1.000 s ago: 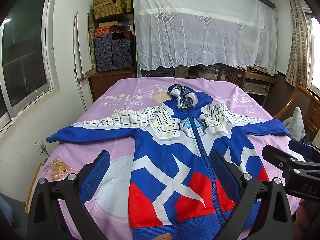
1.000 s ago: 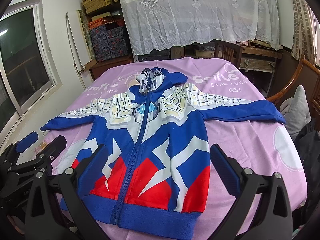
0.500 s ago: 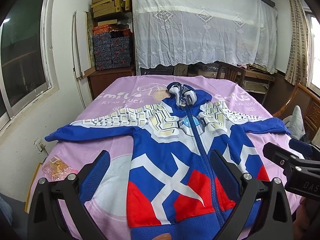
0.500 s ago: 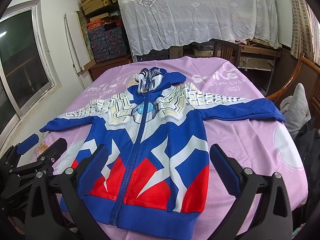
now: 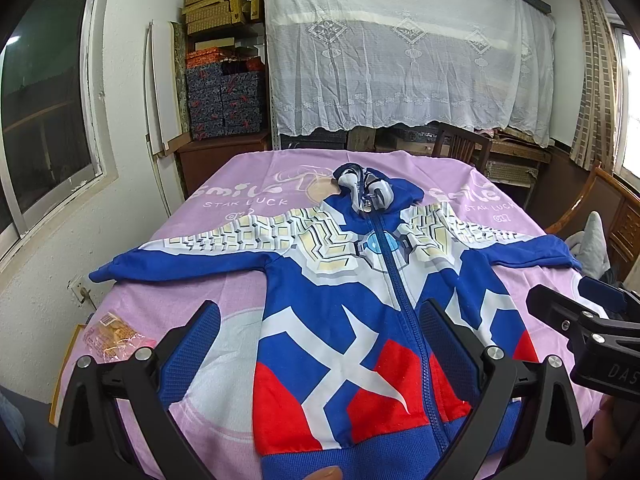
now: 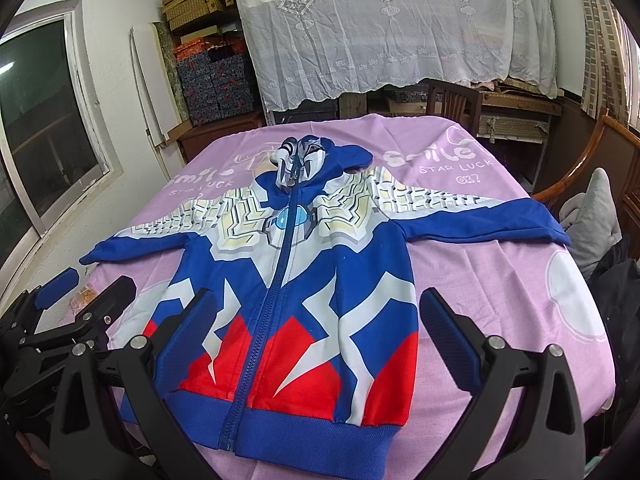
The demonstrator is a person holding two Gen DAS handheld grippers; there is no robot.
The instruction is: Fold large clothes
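The blue, red and white zip-up hooded jacket (image 6: 296, 288) lies flat, covering the middle of the pink-clothed desk (image 6: 500, 288). Bare cloth lies open right of the jacket and under each sleeve. Beyond the jacket's hood, a dark wooden chair (image 6: 454, 98) stands against the desk's far edge.

Both views are evenly and fairly brightly lit by soft daylight; the purple tablecloth (image 5: 192, 292) shows only faint shadows. To the right of the white lace curtain (image 5: 404, 60), a window strip (image 5: 630, 92) is blown out to white. Left of the curtain, the large window (image 6: 36, 128) reads dark, with a small bright glint at its upper corner in the left wrist view. Fisheye distortion bows the walls and frames near the edges, and black vignetting fills the corners. The centre is sharp; colours on the hoodie (image 6: 296, 280) look saturated
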